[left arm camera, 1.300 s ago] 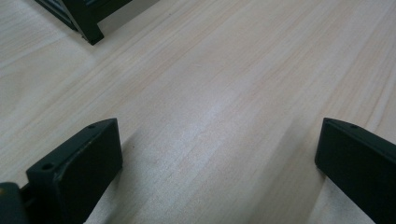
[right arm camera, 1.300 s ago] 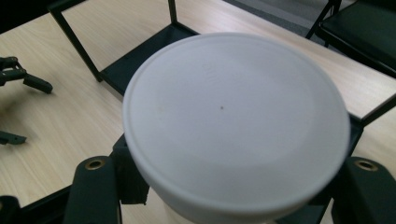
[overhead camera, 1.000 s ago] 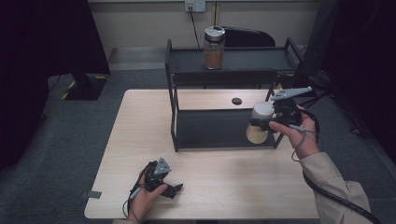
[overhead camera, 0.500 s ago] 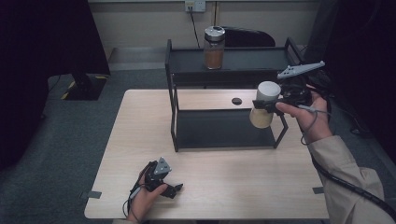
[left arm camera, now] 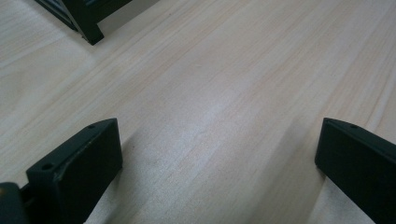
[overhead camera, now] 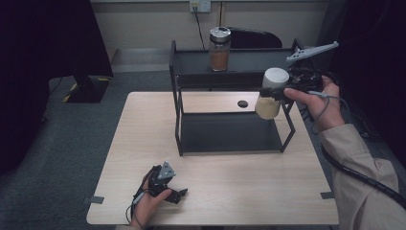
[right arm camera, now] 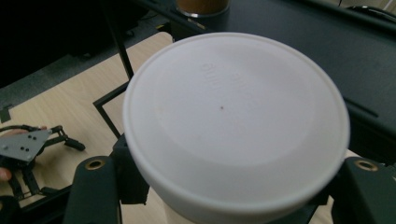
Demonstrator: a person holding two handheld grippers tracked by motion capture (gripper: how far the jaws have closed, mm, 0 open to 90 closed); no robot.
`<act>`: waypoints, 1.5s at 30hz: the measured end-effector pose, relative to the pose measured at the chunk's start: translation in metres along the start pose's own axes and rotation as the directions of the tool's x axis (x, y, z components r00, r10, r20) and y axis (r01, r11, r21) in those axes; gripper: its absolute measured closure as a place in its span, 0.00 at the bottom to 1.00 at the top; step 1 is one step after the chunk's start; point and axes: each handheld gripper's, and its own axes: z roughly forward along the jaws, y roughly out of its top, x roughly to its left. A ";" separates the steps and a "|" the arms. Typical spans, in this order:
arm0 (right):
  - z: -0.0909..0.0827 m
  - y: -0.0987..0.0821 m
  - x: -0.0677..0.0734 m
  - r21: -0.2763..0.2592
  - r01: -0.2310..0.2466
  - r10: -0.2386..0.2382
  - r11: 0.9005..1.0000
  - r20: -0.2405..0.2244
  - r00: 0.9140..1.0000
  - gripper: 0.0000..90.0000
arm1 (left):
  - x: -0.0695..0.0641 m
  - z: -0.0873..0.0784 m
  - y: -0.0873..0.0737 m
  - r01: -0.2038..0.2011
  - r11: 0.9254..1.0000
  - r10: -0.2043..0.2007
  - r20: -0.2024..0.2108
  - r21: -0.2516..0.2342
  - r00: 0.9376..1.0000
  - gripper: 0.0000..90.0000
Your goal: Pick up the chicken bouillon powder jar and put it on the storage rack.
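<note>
Lighting: even, soft overhead room light on the desk (overhead camera: pixel 215 191); corners of the high view fall into near-black at left and right. Shadows: faint and diffuse; soft dark patches under the left gripper (left arm camera: pixel 219 172) jaws on the wood. Glare: a pale sheen across the desk grain in the left gripper view; mild shine on the white lid (right arm camera: pixel 236 121). Focus: high view fairly sharp, slightly grainy; white lid close to the lens and a little soft, background behind it blurred. Distortion: slight bending at the gripper views' edges.

White-lidded jar (overhead camera: pixel 271 94) (tan contents), black rack (overhead camera: pixel 230 115), pale wood-grain table (overhead camera: pixel 143 158).
</note>
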 end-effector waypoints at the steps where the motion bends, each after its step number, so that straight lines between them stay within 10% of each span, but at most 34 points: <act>1: -0.001 0.003 0.001 -0.004 0.004 -0.004 1.000 0.006 1.000 0.38 | 0.000 0.000 0.000 0.000 1.000 0.000 0.000 0.000 1.000 0.00; 25: -0.029 0.061 0.016 -0.015 0.018 -0.017 1.000 0.063 0.998 0.38 | 0.000 0.000 0.000 0.000 1.000 0.000 0.001 0.001 1.000 0.00; 45: -0.013 0.103 0.011 -0.026 0.015 -0.012 1.000 0.110 0.994 0.38 | 0.000 0.000 0.000 -0.001 1.000 0.001 0.000 0.001 1.000 0.00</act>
